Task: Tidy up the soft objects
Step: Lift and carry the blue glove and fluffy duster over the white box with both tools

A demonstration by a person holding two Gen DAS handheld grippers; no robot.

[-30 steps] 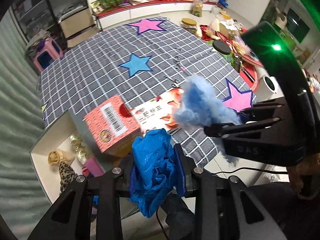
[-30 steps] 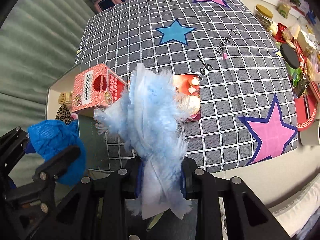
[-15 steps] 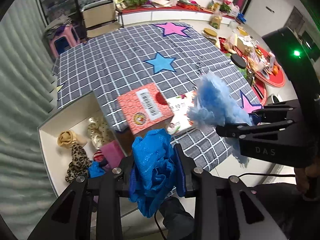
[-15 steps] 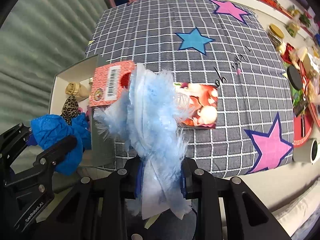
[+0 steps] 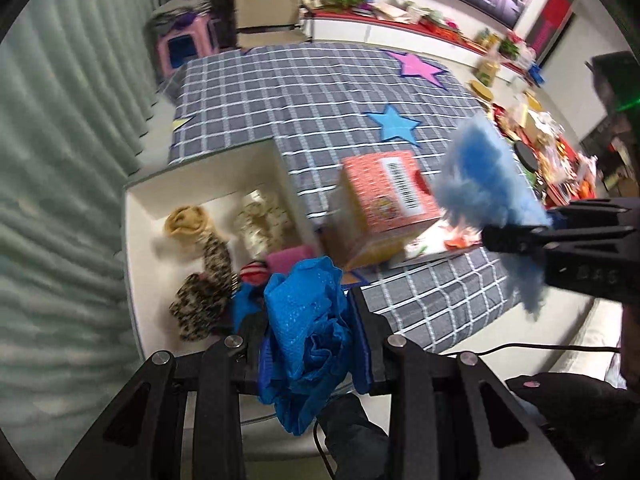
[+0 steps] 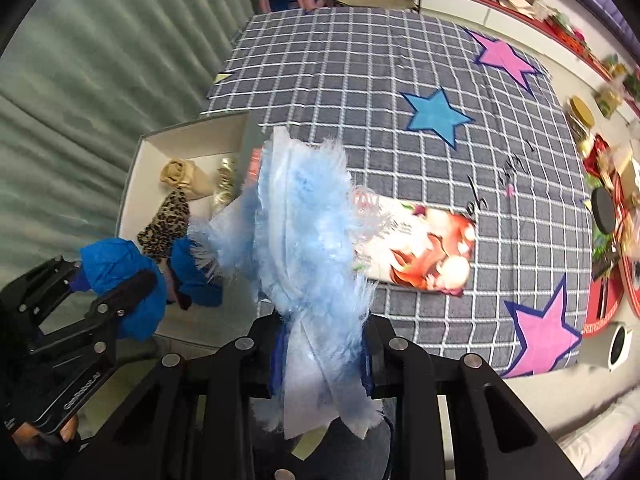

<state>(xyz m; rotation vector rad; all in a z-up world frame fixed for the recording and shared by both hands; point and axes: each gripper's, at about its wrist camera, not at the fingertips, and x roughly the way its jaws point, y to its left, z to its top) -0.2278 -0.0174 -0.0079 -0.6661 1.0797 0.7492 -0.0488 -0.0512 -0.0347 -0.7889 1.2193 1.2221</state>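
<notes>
My left gripper (image 5: pixel 310 344) is shut on a crumpled bright blue cloth (image 5: pixel 306 320) and holds it in the air, over the near end of a white box (image 5: pixel 138 240). The box holds a tan roll (image 5: pixel 186 220), a leopard-print cloth (image 5: pixel 202 292), a cream patterned cloth (image 5: pixel 260 220) and pink and red pieces. My right gripper (image 6: pixel 322 356) is shut on a fluffy light blue cloth (image 6: pixel 304 248), held above the table edge. The left gripper and its blue cloth (image 6: pixel 120 276) show at lower left in the right wrist view.
A grey checked tablecloth with stars (image 6: pixel 400 80) covers the table. A red carton with a barcode (image 5: pixel 388 200) and a flat printed packet (image 6: pixel 424 252) lie near the box. Green curtains (image 5: pixel 60 160) hang at left. Cluttered round tables (image 5: pixel 552 152) stand at right.
Both grippers have swung left with their cloths. The white box has come fully into view, and the left gripper's blue cloth now hangs over its near end.
</notes>
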